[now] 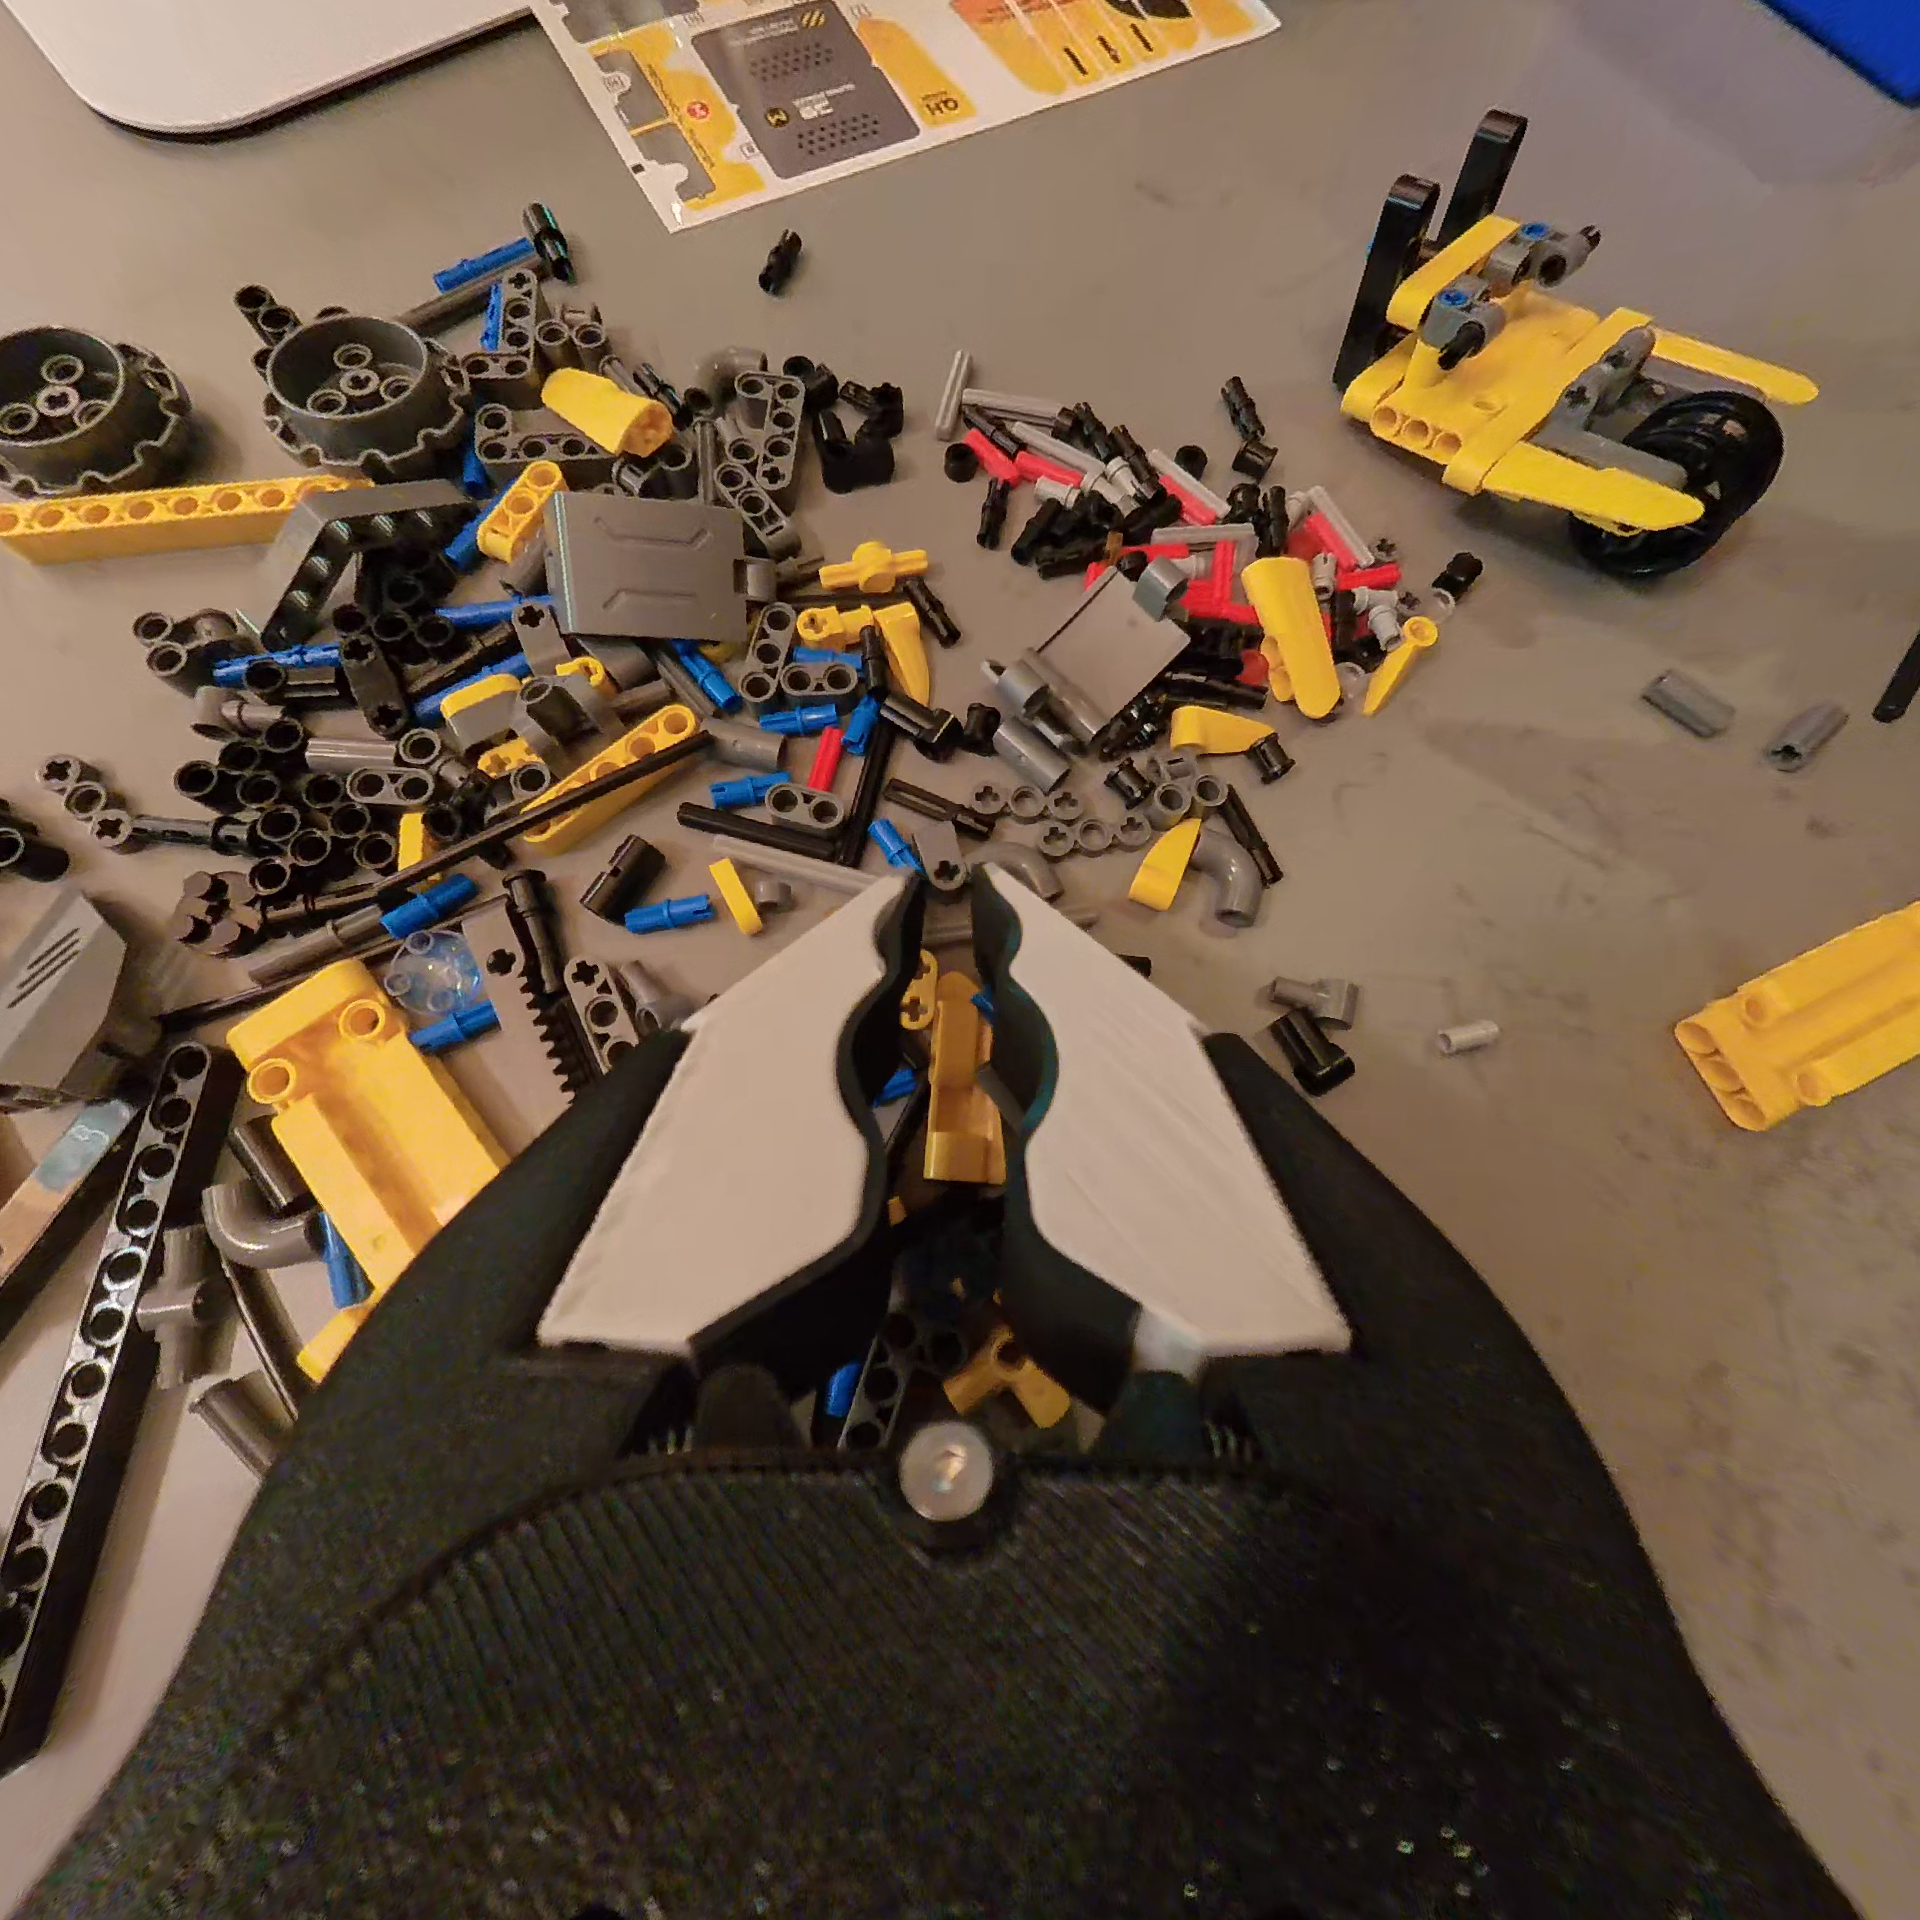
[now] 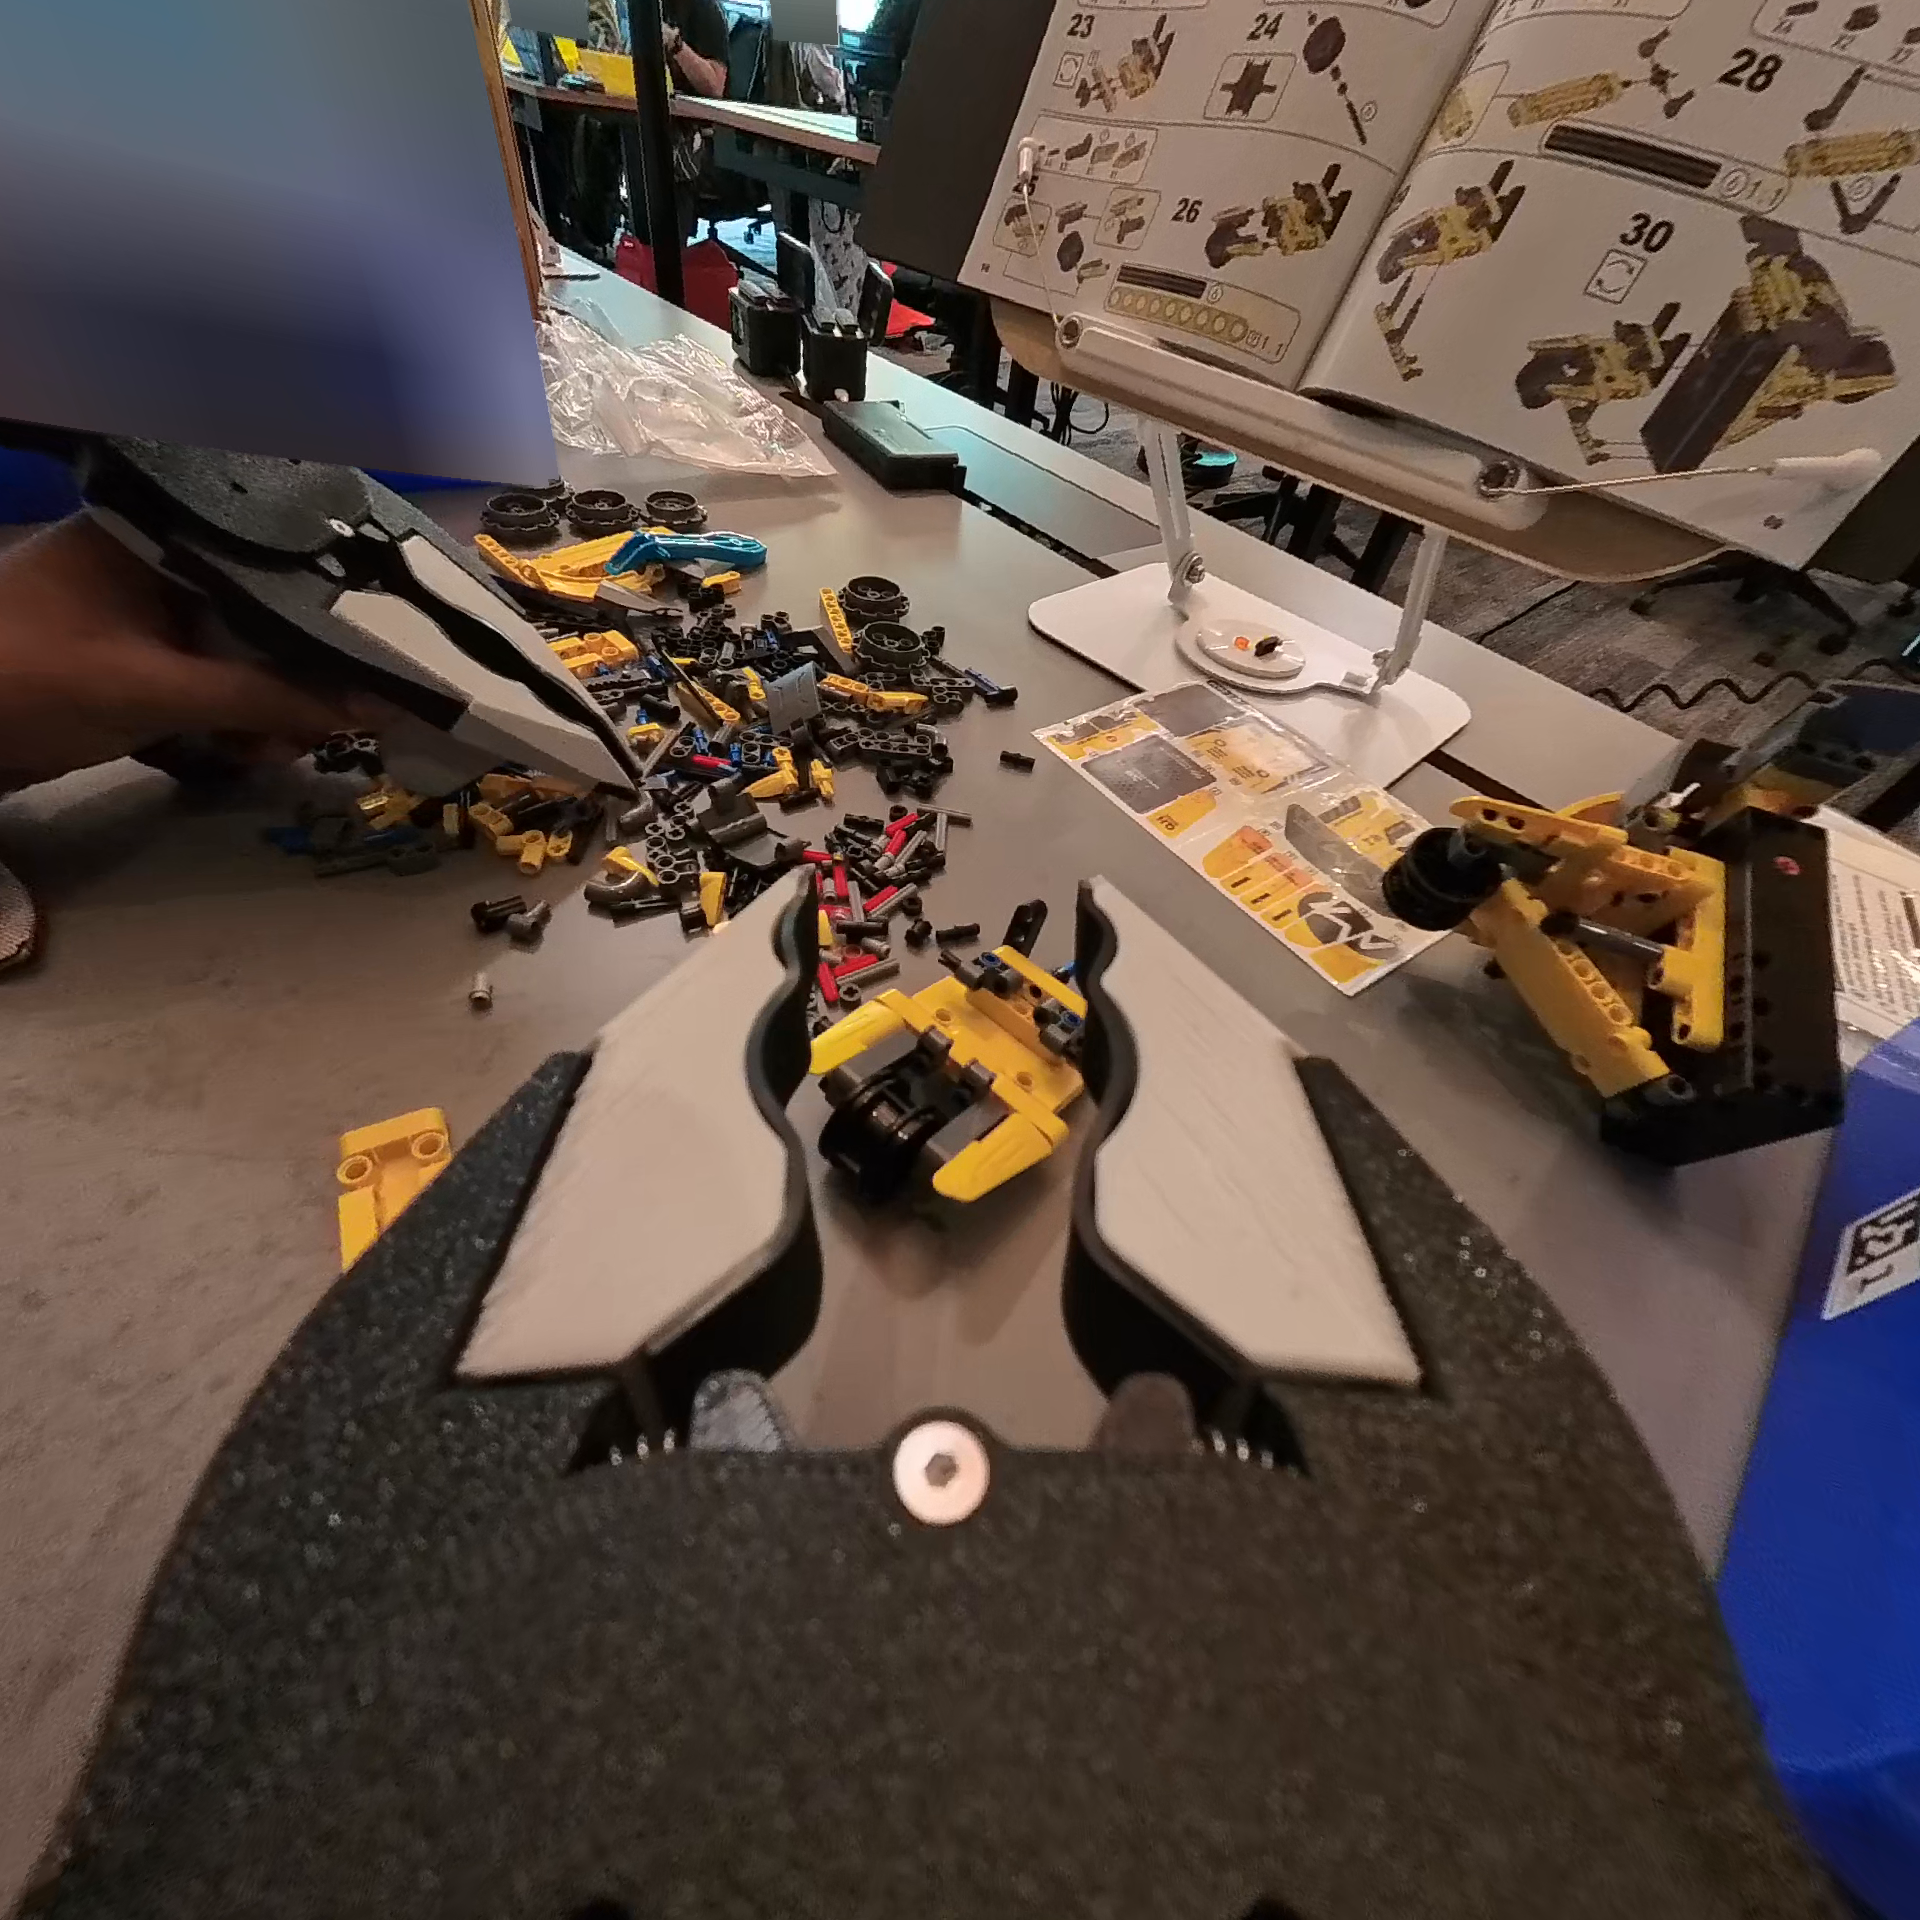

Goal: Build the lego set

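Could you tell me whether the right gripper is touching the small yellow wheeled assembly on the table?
Apart: in the right wrist view, the right gripper stands open, with grey table visible between each finger and the small yellow wheeled assembly.

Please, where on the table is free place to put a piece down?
Bare grey table lies right of the left gripper, between the loose-parts pile and the yellow block. The pile itself is crowded.

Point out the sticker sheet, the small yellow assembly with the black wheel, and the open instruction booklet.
sticker sheet point(image 2: 1236, 821): right wrist view, middle of the sheet.
small yellow assembly point(image 2: 951, 1081): right wrist view, its yellow body beside the wheel.
instruction booklet point(image 2: 1226, 177): right wrist view, left page.
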Demonstrator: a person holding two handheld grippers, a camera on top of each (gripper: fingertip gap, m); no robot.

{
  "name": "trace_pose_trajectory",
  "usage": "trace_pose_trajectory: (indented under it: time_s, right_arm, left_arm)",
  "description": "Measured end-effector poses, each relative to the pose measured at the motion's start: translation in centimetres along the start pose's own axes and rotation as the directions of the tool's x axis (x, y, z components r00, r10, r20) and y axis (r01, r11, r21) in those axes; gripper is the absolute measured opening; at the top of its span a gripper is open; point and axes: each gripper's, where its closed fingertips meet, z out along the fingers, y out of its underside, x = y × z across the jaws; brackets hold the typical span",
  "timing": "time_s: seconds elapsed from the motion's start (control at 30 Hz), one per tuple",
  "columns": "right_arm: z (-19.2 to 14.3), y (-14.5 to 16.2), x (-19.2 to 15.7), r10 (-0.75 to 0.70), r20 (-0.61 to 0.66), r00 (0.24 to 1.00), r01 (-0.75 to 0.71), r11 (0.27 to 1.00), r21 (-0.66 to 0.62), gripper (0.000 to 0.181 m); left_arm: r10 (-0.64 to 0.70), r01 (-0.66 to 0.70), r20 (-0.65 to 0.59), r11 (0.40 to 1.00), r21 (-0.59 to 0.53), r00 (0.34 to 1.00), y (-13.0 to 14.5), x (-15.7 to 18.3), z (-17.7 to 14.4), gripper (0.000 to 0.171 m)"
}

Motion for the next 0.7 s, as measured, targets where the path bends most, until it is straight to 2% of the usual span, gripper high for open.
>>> trace_pose_trajectory:
  time_s: [0.13, 0.4, 0.5, 0.57, 0.63, 0.7]
  right_arm:
    - [0.0, 0.0, 0.0, -0.001, 0.000, 1.000, 0.001, 1.000, 0.000, 0.049]
    - [0.0, 0.0, 0.0, -0.002, -0.001, 1.000, 0.002, 1.000, -0.001, 0.049]
    - [0.0, 0.0, 0.0, -0.001, -0.002, 1.000, 0.001, 1.000, -0.002, 0.049]
    - [0.0, 0.1, 0.1, -0.002, -0.003, 1.000, 0.002, 1.000, -0.004, 0.049]
    - [0.0, 0.1, 0.0, -0.003, -0.003, 1.000, 0.003, 1.000, -0.006, 0.049]
    - [0.0, 0.1, 0.0, -0.004, -0.004, 1.000, 0.004, 1.000, -0.004, 0.049]
  left_arm:
    - [0.012, -0.012, 0.002, 1.000, 0.005, 1.000, -0.1, 0.1, 0.0, 0.001]
    - [0.013, -0.007, -0.051, 0.993, 0.117, 0.999, -1.7, 1.1, -1.4, 0.001]
    - [-0.004, 0.052, -0.238, 0.980, 0.193, 0.971, -3.4, 4.6, -2.3, 0.001]
    - [-0.024, 0.124, -0.427, 0.970, 0.209, 0.904, -4.6, 8.4, -2.9, 0.001]
    - [-0.024, 0.155, -0.579, 0.972, 0.179, 0.815, -5.1, 12.5, -3.1, 0.001]
    - [-0.002, 0.107, -0.647, 0.987, 0.123, 0.763, -4.6, 15.8, -2.6, 0.001]
